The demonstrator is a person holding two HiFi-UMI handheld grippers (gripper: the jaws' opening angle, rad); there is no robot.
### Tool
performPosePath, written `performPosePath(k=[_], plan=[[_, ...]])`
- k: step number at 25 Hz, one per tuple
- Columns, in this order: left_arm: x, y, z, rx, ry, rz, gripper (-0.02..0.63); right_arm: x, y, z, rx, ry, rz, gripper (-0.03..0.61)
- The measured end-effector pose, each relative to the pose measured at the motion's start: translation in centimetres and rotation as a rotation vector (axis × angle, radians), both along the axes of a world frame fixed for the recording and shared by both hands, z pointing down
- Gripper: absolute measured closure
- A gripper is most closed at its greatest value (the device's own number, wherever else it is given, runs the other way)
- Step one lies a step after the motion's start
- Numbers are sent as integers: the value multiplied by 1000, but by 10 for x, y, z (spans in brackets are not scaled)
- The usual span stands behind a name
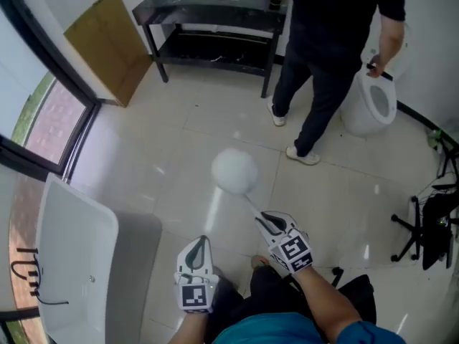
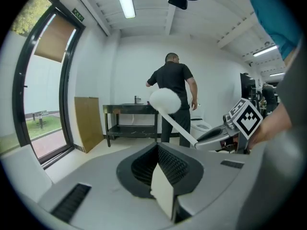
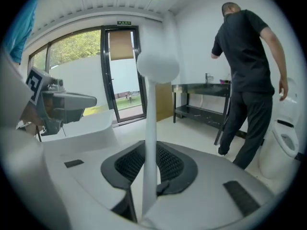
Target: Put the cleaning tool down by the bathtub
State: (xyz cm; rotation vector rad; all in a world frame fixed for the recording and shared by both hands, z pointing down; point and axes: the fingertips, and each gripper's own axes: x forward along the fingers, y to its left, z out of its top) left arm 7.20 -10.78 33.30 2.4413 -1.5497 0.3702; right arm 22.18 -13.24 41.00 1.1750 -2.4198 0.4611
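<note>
Overhead, the head view shows the right hand-held gripper [image 1: 267, 222] holding a white, long-handled cleaning tool with a rounded head [image 1: 234, 170] above the pale tiled floor [image 1: 165, 156], right of the white bathtub [image 1: 72, 242]. From the left gripper view, the left hand-held gripper [image 2: 159, 171] is clenched and empty. From the right gripper view, the jaws clamp the tool's thin handle.

The cleaning tool [image 1: 234, 170] and bathtub [image 1: 79, 249] are white, the table [image 1: 215, 13] black, the board [image 1: 107, 45] brown, the floor [image 1: 179, 142] cream.
</note>
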Motion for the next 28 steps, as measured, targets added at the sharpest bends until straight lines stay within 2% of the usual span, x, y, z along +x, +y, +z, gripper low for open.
performPosePath(k=[6, 9, 12, 15, 19, 25, 28], plan=[[22, 31, -57, 30, -9, 158, 611, 29, 23, -112, 195, -57, 174, 489], [9, 45, -79, 74, -35, 242, 611, 24, 45, -145, 250, -122, 273, 489], [-14, 65, -89, 97, -51, 263, 611, 8, 73, -162, 265, -207, 333, 489], [-34, 84, -92, 99, -54, 254, 611, -9, 97, -169, 258, -325, 375, 489], [-49, 110, -100, 114, -63, 198, 611, -16, 118, -176, 238, -504, 411, 489], [-71, 147, -114, 115, -107, 121, 611, -33, 127, -188, 176, -775, 406, 489], [-88, 160, -115, 112, -121, 64, 611, -50, 127, -176, 115, -872, 401, 489]])
